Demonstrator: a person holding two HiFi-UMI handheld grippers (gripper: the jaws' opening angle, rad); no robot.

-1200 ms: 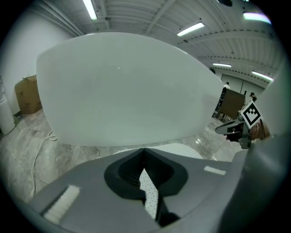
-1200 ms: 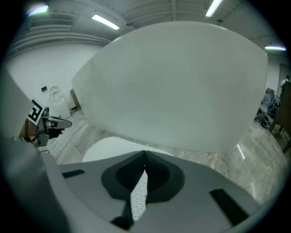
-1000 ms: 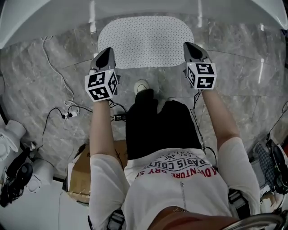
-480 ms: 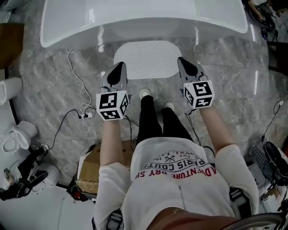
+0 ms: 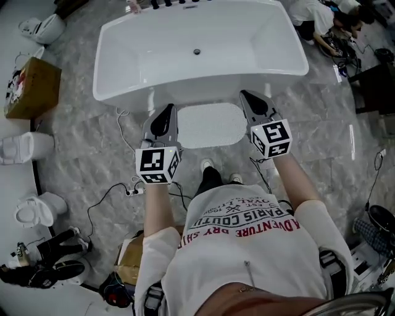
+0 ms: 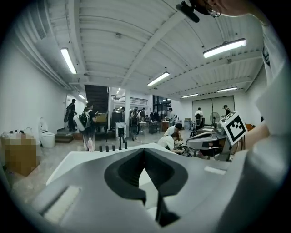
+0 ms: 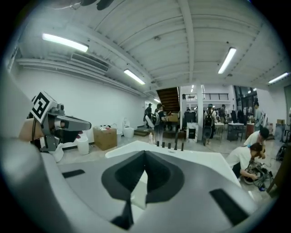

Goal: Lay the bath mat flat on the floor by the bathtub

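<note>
The white dotted bath mat [image 5: 211, 125] lies flat on the marble floor, right against the side of the white bathtub [image 5: 197, 62]. The person stands upright at its near edge. My left gripper [image 5: 166, 110] hangs high above the mat's left end, shut and empty. High over the right end, my right gripper [image 5: 246, 96] is likewise shut with nothing in it. In the left gripper view the jaws [image 6: 144, 154] meet in a line, pointing level over the tub rim [image 6: 77, 159]. The right gripper view shows the same closed jaws [image 7: 145, 157] above the tub [image 7: 200, 157].
Cables and a power strip [image 5: 132, 191] trail over the floor at the left. A cardboard box [image 5: 34, 86] and white toilets [image 5: 24, 148] stand at the far left. People crouch by gear [image 5: 321, 18] beyond the tub's right end. Another box [image 5: 129, 262] sits behind the person.
The person has stood up and both grippers have risen well away from the mat. The mat stays flat where it was. Both grippers stay shut.
</note>
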